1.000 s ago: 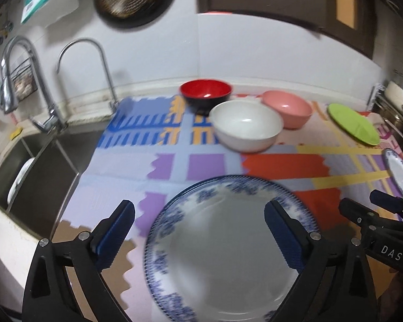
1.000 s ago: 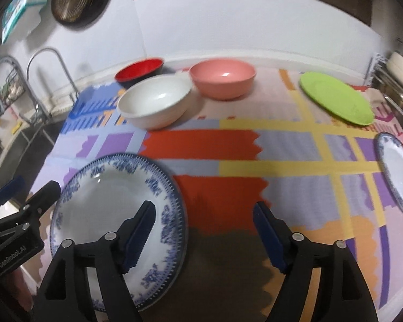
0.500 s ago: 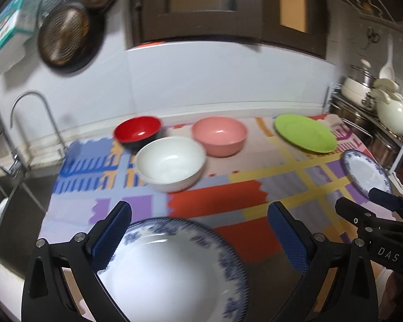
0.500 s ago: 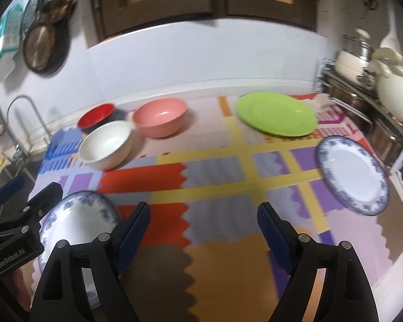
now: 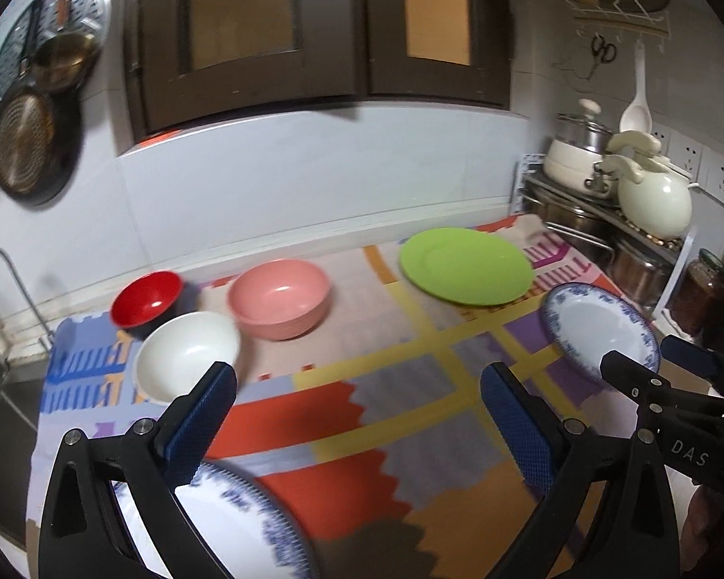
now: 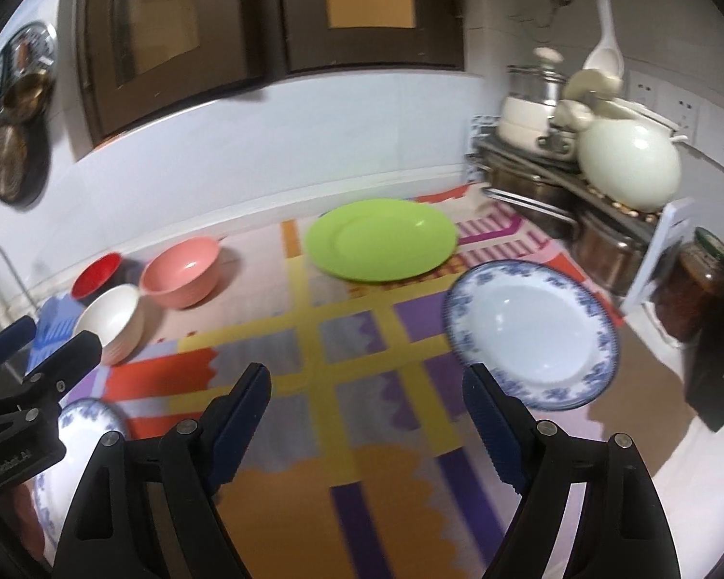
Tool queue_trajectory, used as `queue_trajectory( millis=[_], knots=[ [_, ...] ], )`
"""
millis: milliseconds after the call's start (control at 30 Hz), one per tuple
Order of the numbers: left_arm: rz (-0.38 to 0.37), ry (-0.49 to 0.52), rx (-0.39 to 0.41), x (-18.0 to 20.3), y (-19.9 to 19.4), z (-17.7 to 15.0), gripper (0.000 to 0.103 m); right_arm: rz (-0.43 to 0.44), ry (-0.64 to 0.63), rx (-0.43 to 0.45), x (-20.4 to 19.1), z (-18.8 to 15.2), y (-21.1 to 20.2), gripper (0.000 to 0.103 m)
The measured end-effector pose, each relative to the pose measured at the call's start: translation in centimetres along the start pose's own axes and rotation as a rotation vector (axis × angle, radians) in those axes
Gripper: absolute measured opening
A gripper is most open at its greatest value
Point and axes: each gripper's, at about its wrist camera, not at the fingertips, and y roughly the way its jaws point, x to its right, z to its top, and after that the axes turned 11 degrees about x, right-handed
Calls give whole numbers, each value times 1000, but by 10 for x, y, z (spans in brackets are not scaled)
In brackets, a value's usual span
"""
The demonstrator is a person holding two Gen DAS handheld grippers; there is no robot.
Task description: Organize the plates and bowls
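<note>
On a colourful mat (image 5: 410, 386) lie a red bowl (image 5: 146, 298), a white bowl (image 5: 186, 354), a pink bowl (image 5: 280, 304), a green plate (image 5: 466, 265) and two blue-rimmed white plates: one at the right (image 5: 598, 328), one at the near left (image 5: 227, 530). My left gripper (image 5: 357, 410) is open and empty, above the mat beside the near-left plate. My right gripper (image 6: 367, 410) is open and empty, just left of the right blue-rimmed plate (image 6: 531, 333). The green plate (image 6: 379, 239), pink bowl (image 6: 181, 277) and white bowl (image 6: 111, 323) show there too.
A rack with a cream kettle (image 6: 627, 164) and steel pots (image 5: 574, 154) stands at the right. A jar (image 6: 695, 284) sits beside it. A faucet (image 5: 5, 289) and sink are at the left. Pans (image 5: 29, 140) hang on the wall under dark cabinets.
Both grippers have risen and swung right, away from the near-left plate. The right-hand plate and the rack have come into view. Both stay open and empty.
</note>
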Motion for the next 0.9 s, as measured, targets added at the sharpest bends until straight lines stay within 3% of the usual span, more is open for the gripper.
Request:
queue_trajectory(
  millis=[700,900],
  knots=[
    [-120,54,-53,130,72,33,102,-140,95,22,127,17,33,82],
    [-156,64,-104,165,107,31,100,-193,107,5,160,16,54,82]
  ],
)
